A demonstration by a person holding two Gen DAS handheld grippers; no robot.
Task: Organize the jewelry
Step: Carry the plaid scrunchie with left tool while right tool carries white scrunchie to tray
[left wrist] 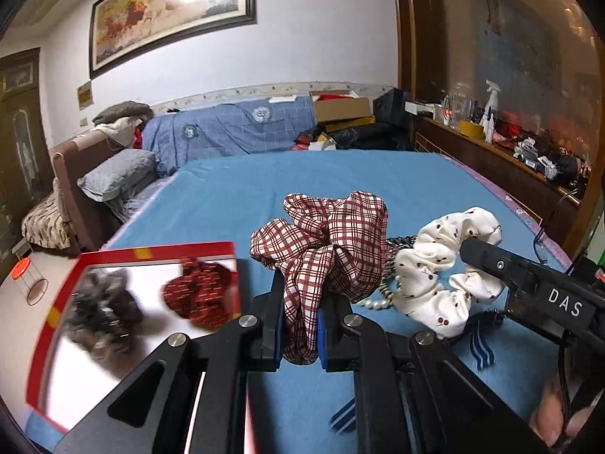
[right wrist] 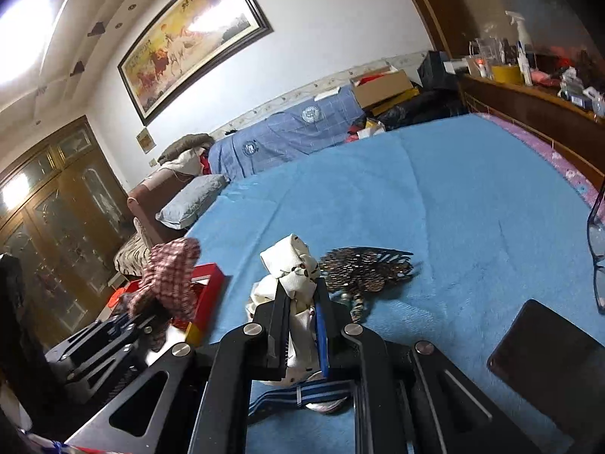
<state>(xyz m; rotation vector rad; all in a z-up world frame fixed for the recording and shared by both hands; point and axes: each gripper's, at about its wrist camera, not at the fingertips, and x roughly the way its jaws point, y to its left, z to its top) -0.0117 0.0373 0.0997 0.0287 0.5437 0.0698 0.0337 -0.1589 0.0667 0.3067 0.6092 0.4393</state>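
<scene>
Left gripper (left wrist: 300, 335) is clamped on the red plaid scrunchie (left wrist: 325, 242), held above the blue bedspread (left wrist: 340, 174) beside the red tray (left wrist: 159, 251). Right gripper (right wrist: 300, 325) is closed on the white patterned scrunchie (right wrist: 293, 265)

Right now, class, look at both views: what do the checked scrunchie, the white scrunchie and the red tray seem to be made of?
Checked scrunchie: thin woven cloth, matte, by its soft gathers and printed red check.
White scrunchie: soft cloth, perhaps slightly satiny, puckered with small dark motifs.
Red tray: probably card or plastic; stiff straight rim, glossy white floor reflecting light.
</scene>
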